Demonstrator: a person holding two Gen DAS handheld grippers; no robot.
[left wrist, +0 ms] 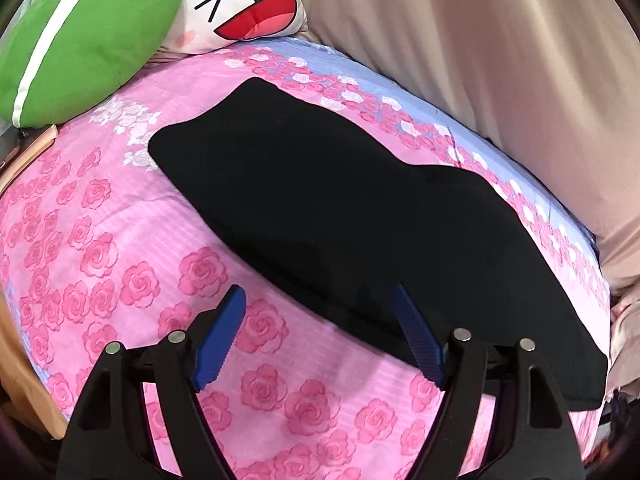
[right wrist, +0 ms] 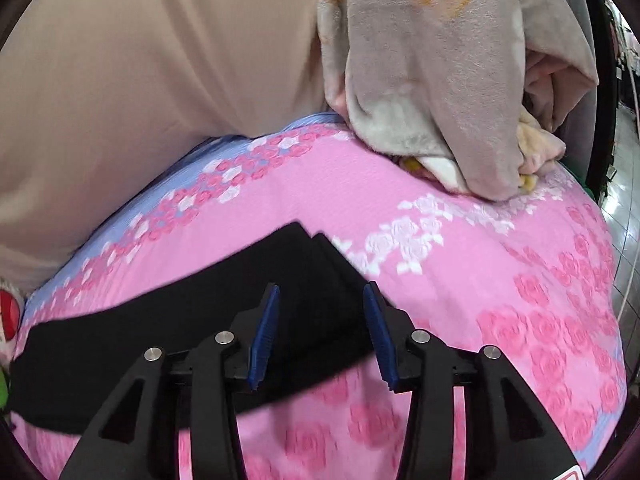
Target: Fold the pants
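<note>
Black pants [left wrist: 320, 216] lie flat on a pink rose-patterned bedsheet [left wrist: 100, 240], stretched diagonally from upper left to lower right in the left wrist view. My left gripper [left wrist: 320, 300] is open, its blue fingers [left wrist: 224, 332] straddling the near edge of the pants, holding nothing. In the right wrist view the pants [right wrist: 200, 312] end in a doubled corner near the middle. My right gripper [right wrist: 322, 296] is open just above that end, holding nothing.
A green pillow [left wrist: 80, 36] and a white cartoon-face pillow [left wrist: 244, 0] sit at the bed's head. A beige curtain or cover [left wrist: 500, 60] runs along the far side. A crumpled fleece blanket [right wrist: 440, 80] lies on the bed's far end. A wooden bed frame [left wrist: 24, 380] is at the left.
</note>
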